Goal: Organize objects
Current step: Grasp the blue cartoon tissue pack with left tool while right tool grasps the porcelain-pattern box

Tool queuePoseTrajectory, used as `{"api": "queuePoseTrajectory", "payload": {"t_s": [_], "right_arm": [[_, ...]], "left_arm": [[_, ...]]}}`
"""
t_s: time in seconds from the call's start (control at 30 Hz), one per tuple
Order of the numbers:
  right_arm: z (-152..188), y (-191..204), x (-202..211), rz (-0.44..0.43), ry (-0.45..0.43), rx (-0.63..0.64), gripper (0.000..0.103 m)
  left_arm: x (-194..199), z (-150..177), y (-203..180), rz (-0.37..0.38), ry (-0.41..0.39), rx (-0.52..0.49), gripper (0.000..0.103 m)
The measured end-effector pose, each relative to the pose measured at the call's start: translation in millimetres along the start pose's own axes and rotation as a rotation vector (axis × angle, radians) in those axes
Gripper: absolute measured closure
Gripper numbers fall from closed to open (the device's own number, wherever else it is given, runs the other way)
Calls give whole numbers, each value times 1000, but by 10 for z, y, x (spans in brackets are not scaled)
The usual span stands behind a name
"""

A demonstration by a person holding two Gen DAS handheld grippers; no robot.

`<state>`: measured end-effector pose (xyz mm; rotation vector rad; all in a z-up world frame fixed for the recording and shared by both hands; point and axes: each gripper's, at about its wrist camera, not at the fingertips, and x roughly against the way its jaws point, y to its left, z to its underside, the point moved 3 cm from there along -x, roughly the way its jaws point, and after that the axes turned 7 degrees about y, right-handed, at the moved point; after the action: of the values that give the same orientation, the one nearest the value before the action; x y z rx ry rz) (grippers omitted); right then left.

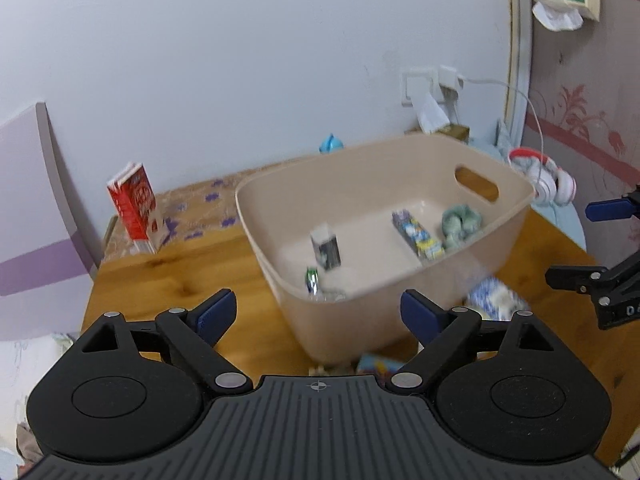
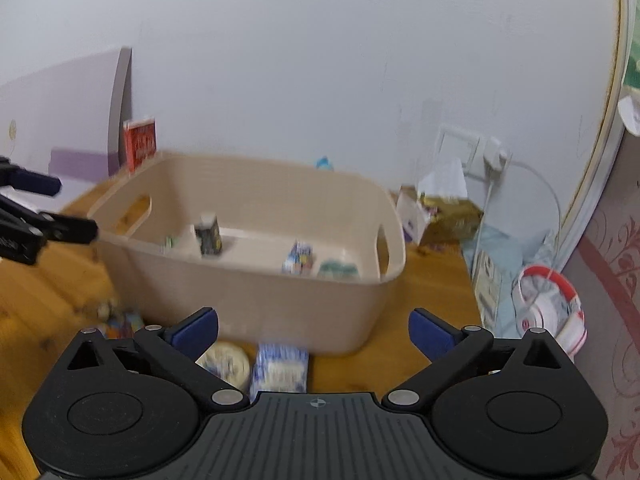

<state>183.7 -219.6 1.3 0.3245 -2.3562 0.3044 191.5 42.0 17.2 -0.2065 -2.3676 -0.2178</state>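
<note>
A beige plastic bin [image 1: 400,152] stands on the wooden table [image 1: 172,280]; it also shows in the right wrist view [image 2: 248,296]. Inside lie a small dark carton [image 1: 326,248], a green-capped bottle [image 1: 314,282], a colourful long pack [image 1: 416,232] and a grey-green roll [image 1: 460,220]. My left gripper [image 1: 318,314] is open and empty, in front of the bin's near wall. My right gripper [image 2: 314,330] is open and empty above a blue-white pack [image 2: 280,368] and a round tin [image 2: 224,360] that lie before the bin.
A red milk carton [image 1: 136,208] stands at the table's back left. Red-white headphones [image 2: 552,312] lie on blue cloth at the right. A tissue box [image 2: 452,216] and a wall socket with a charger [image 2: 480,152] are behind the bin. Small colourful items [image 2: 120,320] lie left of the bin.
</note>
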Motion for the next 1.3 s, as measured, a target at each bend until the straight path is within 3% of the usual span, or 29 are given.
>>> {"api": "queuePoseTrajectory", "payload": {"t_s": [0.5, 0.73, 0.83, 1.0, 1.07, 1.1, 1.17, 1.3], "right_arm": [[608, 133, -513, -4, 156, 9, 0], [649, 189, -754, -11, 177, -3, 0], [645, 217, -832, -16, 184, -1, 0], [625, 242, -894, -36, 174, -7, 8], [611, 243, -901, -54, 169, -16, 20], [606, 238, -895, -68, 163, -25, 24], [598, 236, -879, -84, 156, -38, 55], [609, 252, -836, -82, 165, -45, 60]], "left_arm": [[-593, 707, -136, 94, 225, -69, 12], [-792, 763, -118, 141, 244, -61, 13], [-837, 767, -130, 149, 235, -58, 18], [-858, 716, -147, 169, 203, -59, 35], [-837, 702, -168, 187, 197, -71, 51], [-825, 699, -180, 188, 199, -75, 52], [-813, 705, -197, 191, 201, -75, 54], [-755, 728, -185, 194, 197, -72, 55]]}}
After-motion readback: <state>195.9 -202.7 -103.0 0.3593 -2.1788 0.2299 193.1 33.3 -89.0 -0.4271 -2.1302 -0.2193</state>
